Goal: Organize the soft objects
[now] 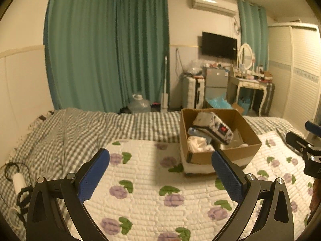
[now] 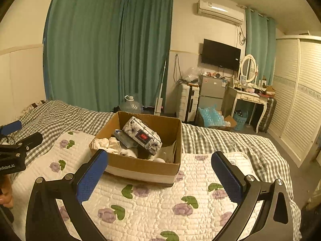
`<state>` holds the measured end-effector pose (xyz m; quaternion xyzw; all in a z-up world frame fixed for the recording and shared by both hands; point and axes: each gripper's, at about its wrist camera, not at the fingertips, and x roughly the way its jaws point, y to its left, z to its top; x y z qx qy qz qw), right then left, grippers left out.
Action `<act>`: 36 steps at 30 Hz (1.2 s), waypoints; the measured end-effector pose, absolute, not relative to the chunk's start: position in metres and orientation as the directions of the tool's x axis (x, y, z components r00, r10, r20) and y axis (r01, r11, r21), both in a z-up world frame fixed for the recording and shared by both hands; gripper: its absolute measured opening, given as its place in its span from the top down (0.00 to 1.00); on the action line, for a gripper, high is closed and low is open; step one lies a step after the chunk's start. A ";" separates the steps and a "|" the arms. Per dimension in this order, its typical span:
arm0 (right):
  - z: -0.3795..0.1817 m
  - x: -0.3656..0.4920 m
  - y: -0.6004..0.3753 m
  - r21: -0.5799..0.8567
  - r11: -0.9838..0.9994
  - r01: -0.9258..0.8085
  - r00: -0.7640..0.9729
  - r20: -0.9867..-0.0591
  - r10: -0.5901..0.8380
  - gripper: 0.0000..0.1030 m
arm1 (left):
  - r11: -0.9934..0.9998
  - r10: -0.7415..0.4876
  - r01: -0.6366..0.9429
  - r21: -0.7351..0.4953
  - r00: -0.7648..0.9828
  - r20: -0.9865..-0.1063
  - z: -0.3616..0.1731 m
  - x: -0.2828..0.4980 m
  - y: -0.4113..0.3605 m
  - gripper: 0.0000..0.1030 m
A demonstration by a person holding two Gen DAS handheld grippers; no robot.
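A brown cardboard box stands on a white quilted pad with purple flowers on the bed. In the box lie a floral tissue pack, cream cloths and a bluish pack. My left gripper is open and empty over the pad, left of the box. My right gripper is open and empty just in front of the box. Each gripper shows at the edge of the other's view, the right one and the left one.
A grey checked bedspread covers the bed. A black cable and a white cylinder lie at the bed's left edge. Beyond the bed are green curtains, a water jug, a suitcase, a small fridge, a dressing table and a wardrobe.
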<state>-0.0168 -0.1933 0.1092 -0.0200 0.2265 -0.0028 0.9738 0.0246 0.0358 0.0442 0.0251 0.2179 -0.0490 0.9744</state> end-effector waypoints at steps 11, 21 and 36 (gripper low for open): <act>0.115 -0.029 -0.198 -0.032 0.999 0.019 0.899 -0.437 -0.030 0.00 | 0.993 -0.090 0.116 0.040 0.910 -0.405 0.054 0.012 0.033 0.00; 0.113 -0.030 -0.200 -0.032 0.999 0.029 0.896 -0.442 -0.040 0.00 | 0.992 -0.092 0.119 0.040 0.907 -0.411 0.055 0.012 0.031 0.00; 0.115 -0.035 -0.194 -0.082 0.995 0.048 0.901 -0.427 -0.079 0.00 | 0.991 -0.100 0.129 0.046 0.910 -0.403 0.057 0.009 0.029 0.00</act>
